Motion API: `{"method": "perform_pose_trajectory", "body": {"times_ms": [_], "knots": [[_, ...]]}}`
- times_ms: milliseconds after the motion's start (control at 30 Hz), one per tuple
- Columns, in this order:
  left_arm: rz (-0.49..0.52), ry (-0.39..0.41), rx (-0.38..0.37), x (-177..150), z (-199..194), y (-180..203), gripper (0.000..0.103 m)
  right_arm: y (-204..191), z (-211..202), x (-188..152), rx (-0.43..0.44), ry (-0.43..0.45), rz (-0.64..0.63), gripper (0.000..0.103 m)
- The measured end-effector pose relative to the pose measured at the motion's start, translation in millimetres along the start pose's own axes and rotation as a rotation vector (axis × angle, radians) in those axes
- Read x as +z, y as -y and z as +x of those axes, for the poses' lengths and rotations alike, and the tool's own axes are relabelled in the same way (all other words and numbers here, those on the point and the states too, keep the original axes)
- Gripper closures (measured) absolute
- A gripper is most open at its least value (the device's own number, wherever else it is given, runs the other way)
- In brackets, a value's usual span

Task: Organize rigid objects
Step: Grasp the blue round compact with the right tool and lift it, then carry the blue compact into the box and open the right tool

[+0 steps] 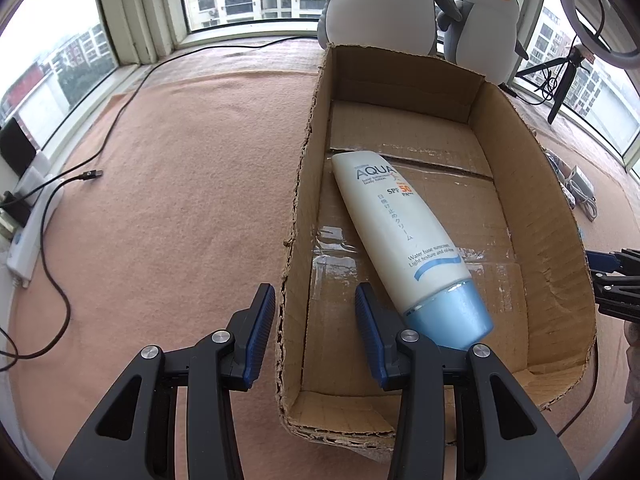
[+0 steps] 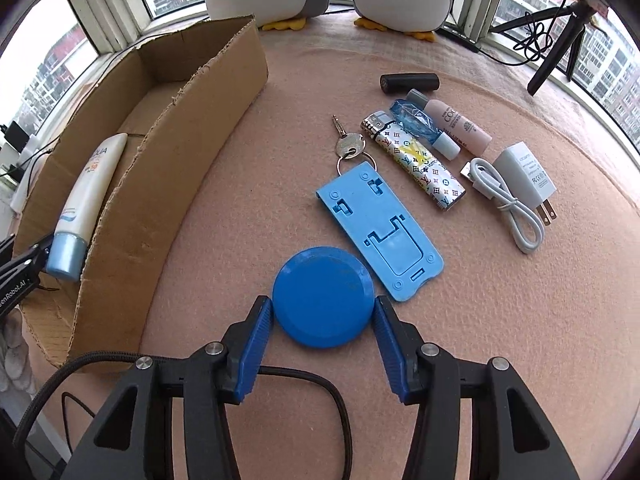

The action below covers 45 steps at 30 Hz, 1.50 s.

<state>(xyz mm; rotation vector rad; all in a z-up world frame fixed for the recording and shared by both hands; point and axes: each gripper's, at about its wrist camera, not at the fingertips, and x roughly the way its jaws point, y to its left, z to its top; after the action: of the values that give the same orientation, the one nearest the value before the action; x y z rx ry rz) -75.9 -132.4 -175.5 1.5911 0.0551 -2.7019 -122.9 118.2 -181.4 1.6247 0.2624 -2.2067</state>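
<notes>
A pink felt-covered desk (image 2: 240, 200) carries a cardboard box (image 2: 168, 168), blue disc (image 2: 323, 297), blue stand (image 2: 380, 232), lighter (image 2: 416, 164), charger (image 2: 524, 178) — and a loose black cable (image 1: 80, 178).

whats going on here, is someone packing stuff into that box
Yes, a person with a gripper in each hand is sorting small items into the cardboard box. The sunscreen tube already lies inside it. The left gripper is open, straddling the box's left wall. The right gripper is open around the blue round disc. The phone stand, keys, lighter and charger wait on the blanket.
</notes>
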Motion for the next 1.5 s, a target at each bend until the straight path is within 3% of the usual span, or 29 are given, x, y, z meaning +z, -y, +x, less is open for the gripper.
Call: {"method": "perform_pose_trajectory", "body": {"times_ms": [367, 933, 1233, 1500], "knots": [[-0.002, 0.001, -0.004, 0.2, -0.1, -0.8, 0.063, 20.4, -19.0, -10.4, 0.082, 0.047, 0.112, 0.057], [0.004, 0.000, 0.002, -0.5, 0.0, 0.6, 0.063, 13.3, -69.8, 5.0, 0.168, 0.185, 0.153, 0.057], [0.006, -0.001, 0.001, 0.0, -0.6, 1.2, 0.063, -29.8, -88.0, 16.1, 0.213, 0.221, 0.045, 0.057], [0.006, -0.001, 0.001, 0.1, -0.7, 1.3, 0.063, -79.0, -81.2, 20.4, 0.204, 0.227, -0.075, 0.057]]}}
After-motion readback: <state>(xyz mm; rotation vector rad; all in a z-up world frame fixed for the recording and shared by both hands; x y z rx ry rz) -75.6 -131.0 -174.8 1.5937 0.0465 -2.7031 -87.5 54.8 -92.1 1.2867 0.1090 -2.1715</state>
